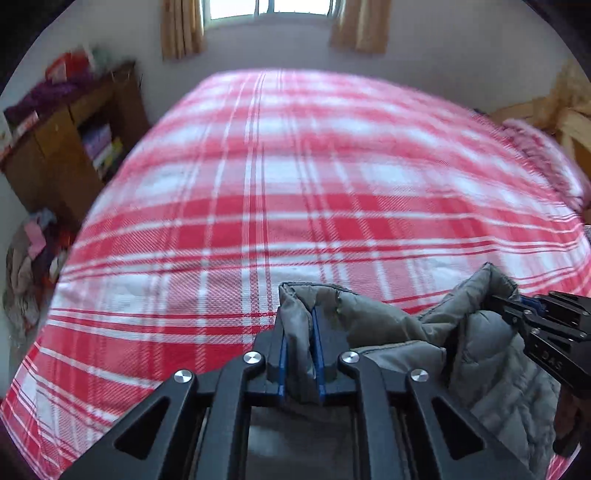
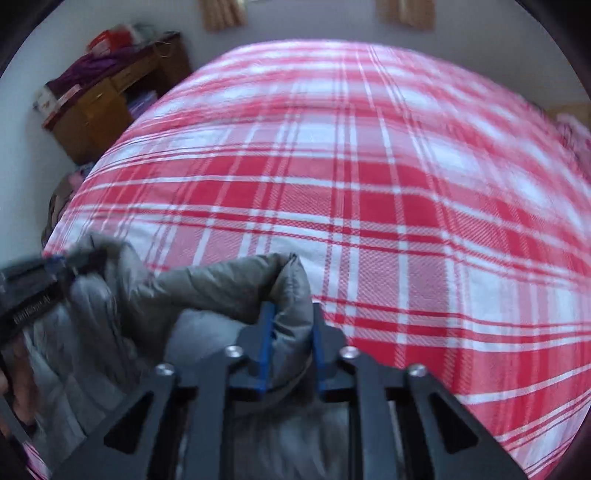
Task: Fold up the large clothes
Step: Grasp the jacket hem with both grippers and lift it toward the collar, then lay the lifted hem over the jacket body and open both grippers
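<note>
The grey quilted jacket point(image 1: 388, 332) lies bunched at the near edge of the bed point(image 1: 295, 184), which is covered by a red-and-white plaid blanket point(image 2: 369, 184). The left tongs point(image 1: 300, 354) are clenched on a folded edge of the jacket; padded fabric fills the gap between the blue pads. The right tongs point(image 2: 291, 350) are likewise clenched on another fold of the same jacket, to the right of the first grip. Each tool is visible at the edge of the other's view. A wooden cabinet point(image 1: 74, 147) stands at the far left, with clothing piled on top. Curtains point(image 1: 181, 26) flank a window point(image 1: 269, 7) at the far wall.
</note>
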`<state>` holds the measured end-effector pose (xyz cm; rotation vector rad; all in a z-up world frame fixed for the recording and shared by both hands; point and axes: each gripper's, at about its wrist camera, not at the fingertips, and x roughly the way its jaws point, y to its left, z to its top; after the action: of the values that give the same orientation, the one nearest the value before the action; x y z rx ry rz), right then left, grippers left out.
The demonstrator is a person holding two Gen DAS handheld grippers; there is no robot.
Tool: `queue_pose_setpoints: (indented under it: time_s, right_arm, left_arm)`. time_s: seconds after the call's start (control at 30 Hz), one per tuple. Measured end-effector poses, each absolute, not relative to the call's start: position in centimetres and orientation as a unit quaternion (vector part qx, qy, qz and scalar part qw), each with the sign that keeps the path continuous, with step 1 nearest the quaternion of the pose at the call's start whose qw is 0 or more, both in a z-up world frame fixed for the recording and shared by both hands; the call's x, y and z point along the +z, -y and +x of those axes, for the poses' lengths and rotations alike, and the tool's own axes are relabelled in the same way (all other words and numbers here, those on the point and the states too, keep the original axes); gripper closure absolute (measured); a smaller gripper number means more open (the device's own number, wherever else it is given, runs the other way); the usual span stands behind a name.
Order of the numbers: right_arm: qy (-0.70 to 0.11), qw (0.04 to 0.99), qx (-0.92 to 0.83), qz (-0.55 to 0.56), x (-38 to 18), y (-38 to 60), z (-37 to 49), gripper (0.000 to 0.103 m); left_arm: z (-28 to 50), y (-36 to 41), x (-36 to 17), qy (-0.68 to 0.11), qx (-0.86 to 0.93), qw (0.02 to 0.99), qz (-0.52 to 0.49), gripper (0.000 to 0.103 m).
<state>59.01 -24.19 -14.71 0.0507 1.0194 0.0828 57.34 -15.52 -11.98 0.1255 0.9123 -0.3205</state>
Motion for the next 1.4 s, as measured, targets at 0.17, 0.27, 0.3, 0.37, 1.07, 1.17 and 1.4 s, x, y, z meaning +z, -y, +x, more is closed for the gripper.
queue_pose_setpoints:
  time_s: [0.17,0.27,0.3,0.37,1.07,1.17,1.4]
  right_arm:
    - [-0.439,0.896,0.055,-0.028,-12.0,24.9,53.9,0.093]
    - [-0.416,0.907,0.054,-0.048,-11.5,25.5,51.3,0.094]
    - [-0.41,0.909,0.053,-0.049,-11.6,25.8,50.2,0.094]
    - [-0.406,0.911,0.048,-0.05,-12.6,26.0,49.5,0.095]
    - [-0.402,0.913,0.027,-0.059,-14.2,28.3,45.1,0.053]
    - [-0.386,0.922,0.008,-0.043,-12.1,28.9,44.4,0.053]
    - [-0.342,0.938,0.029,0.053,-10.0,26.7,48.2,0.053]
  left_arm:
    - [51.6,13.4,-10.2,-0.376,-0.164,0.909,0.071,0.095]
    - [48.2,12.1,-11.1,-0.355,-0.171,0.916,0.075,0.095]
    - [47.9,12.3,-11.8,-0.355,-0.17,0.916,0.082,0.096]
    - [47.3,12.5,-13.7,-0.36,-0.163,0.914,0.095,0.096]
    - [43.5,9.2,-8.5,-0.305,-0.113,0.943,0.065,0.019]
    - [45.1,10.2,-6.9,-0.291,-0.086,0.952,0.052,0.019]
    - [50.4,13.8,-11.7,-0.323,0.008,0.943,0.077,0.019]
